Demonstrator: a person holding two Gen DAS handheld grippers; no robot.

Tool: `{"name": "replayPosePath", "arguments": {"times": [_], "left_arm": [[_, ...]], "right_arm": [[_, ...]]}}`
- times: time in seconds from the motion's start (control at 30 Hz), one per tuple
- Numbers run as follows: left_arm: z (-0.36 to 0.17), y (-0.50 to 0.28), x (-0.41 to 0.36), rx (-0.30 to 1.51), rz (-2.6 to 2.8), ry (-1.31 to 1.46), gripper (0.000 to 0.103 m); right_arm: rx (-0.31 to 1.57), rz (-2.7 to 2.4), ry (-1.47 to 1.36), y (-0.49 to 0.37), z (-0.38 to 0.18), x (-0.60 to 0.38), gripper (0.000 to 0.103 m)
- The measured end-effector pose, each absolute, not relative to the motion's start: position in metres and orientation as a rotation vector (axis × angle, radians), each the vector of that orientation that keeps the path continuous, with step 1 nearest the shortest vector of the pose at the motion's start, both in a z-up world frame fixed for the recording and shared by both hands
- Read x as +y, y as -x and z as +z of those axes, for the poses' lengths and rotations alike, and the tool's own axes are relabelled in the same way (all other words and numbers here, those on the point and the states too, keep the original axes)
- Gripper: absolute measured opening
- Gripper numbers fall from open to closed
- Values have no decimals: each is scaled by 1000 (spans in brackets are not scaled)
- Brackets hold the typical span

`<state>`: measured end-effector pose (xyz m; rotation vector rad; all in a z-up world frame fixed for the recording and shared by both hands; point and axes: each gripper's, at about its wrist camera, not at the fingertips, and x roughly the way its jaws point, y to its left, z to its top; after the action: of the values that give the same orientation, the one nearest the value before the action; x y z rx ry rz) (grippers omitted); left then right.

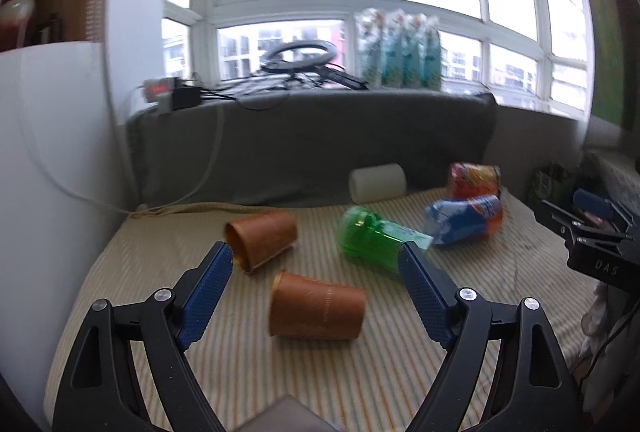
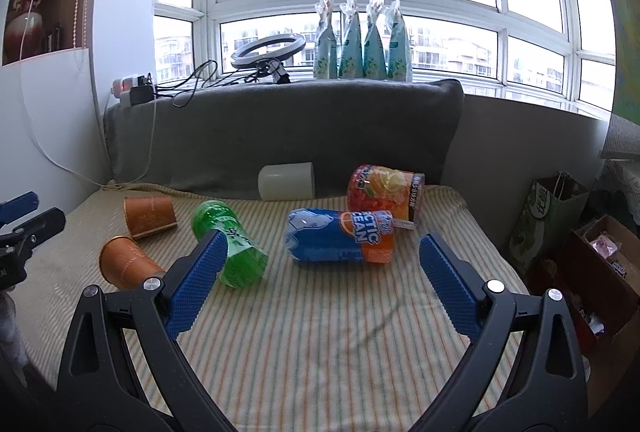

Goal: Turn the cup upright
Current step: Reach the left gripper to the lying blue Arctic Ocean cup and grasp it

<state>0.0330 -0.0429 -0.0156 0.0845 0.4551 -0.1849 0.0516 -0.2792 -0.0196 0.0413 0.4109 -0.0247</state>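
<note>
Several cups lie on their sides on a striped cloth [image 1: 304, 372]. A brown cup [image 1: 316, 308] lies nearest, between and just beyond my open left gripper [image 1: 316, 252]; it also shows in the right wrist view [image 2: 128, 264]. A second brown cup [image 1: 260, 238] lies behind it near the left fingertip [image 1: 222, 258]. A green cup [image 2: 230, 244], a blue-and-orange cup [image 2: 340, 240], a red-orange cup [image 2: 386, 190] and a white cup [image 2: 286, 180] lie further right. My right gripper [image 2: 322, 246] is open and empty, in front of the blue cup.
A grey cushion [image 2: 280, 128] backs the cloth, with cables, a ring light [image 2: 268, 50] and several pouches [image 2: 362, 40] on the sill. A green bag [image 2: 548, 216] and a box [image 2: 600, 272] stand off the right edge. A white wall is at left.
</note>
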Motion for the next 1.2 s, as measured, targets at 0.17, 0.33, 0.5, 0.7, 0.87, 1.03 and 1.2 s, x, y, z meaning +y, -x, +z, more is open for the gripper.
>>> {"name": "replayPosePath", "arguments": {"times": [0.17, 0.33, 0.5, 0.7, 0.87, 1.03, 1.2], "left_arm": [[-21, -57, -69, 511, -302, -181, 85], [-25, -88, -96, 576, -423, -246, 84], [-18, -113, -138, 540, -547, -412, 84], [-12, -147, -202, 487, -706, -669, 84], [-12, -181, -251, 516, -803, -780, 84], [-15, -216, -292, 573, -874, -874, 82], [-23, -242, -317, 680, -945, -926, 77]], "right_arm": [[428, -58, -54, -51, -26, -298, 99], [445, -98, -67, -50, -32, -319, 99], [475, -141, -84, -50, -39, -339, 99], [515, -207, -116, -51, -50, -370, 99], [540, -255, -144, -53, -59, -397, 99], [551, -304, -184, -58, -69, -420, 99], [566, -336, -240, -64, -80, -438, 99]]}}
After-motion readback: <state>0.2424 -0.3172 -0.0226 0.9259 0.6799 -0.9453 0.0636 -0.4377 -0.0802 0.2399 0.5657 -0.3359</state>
